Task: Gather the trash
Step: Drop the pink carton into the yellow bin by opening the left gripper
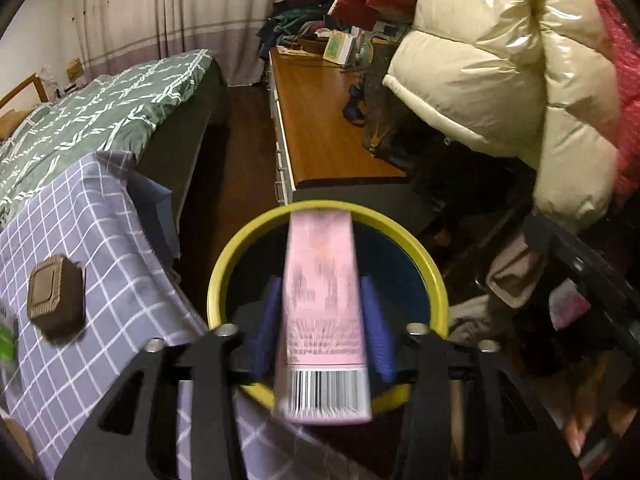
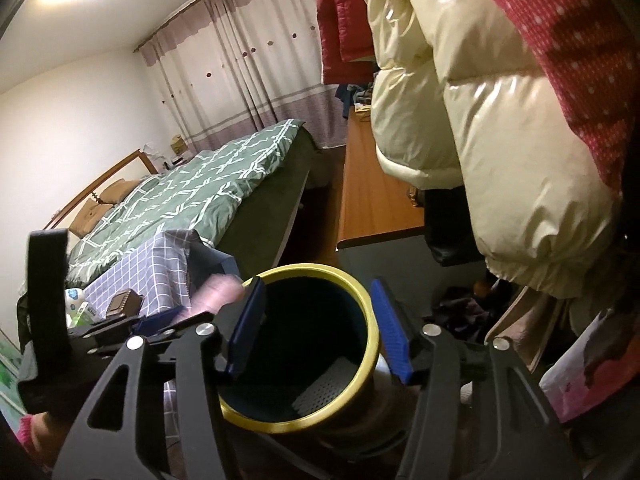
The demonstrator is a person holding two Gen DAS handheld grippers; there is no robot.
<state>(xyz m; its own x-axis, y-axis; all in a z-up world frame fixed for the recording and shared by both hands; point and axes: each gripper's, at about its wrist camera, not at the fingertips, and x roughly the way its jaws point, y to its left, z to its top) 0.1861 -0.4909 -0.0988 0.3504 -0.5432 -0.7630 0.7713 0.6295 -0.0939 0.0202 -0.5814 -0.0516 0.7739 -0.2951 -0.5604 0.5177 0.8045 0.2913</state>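
Observation:
My left gripper (image 1: 320,304) is shut on a pink tube (image 1: 322,304) with a barcode at its near end, held over the mouth of a dark bin with a yellow rim (image 1: 224,264). In the right wrist view the same bin's rim (image 2: 360,292) sits below my right gripper (image 2: 320,328), which is open and empty with its blue pads (image 2: 394,336) either side of the opening. A white perforated piece (image 2: 328,388) lies inside the bin. The left gripper (image 2: 160,320) and the blurred pink tube (image 2: 218,290) show at the left.
A table with a lilac checked cloth (image 1: 80,264) holds a brown square box (image 1: 56,304). A bed with a green quilt (image 1: 100,112), a wooden desk (image 1: 324,120) and hanging cream puffer jackets (image 1: 500,60) surround the bin. Clothes and bags lie at the right (image 1: 520,280).

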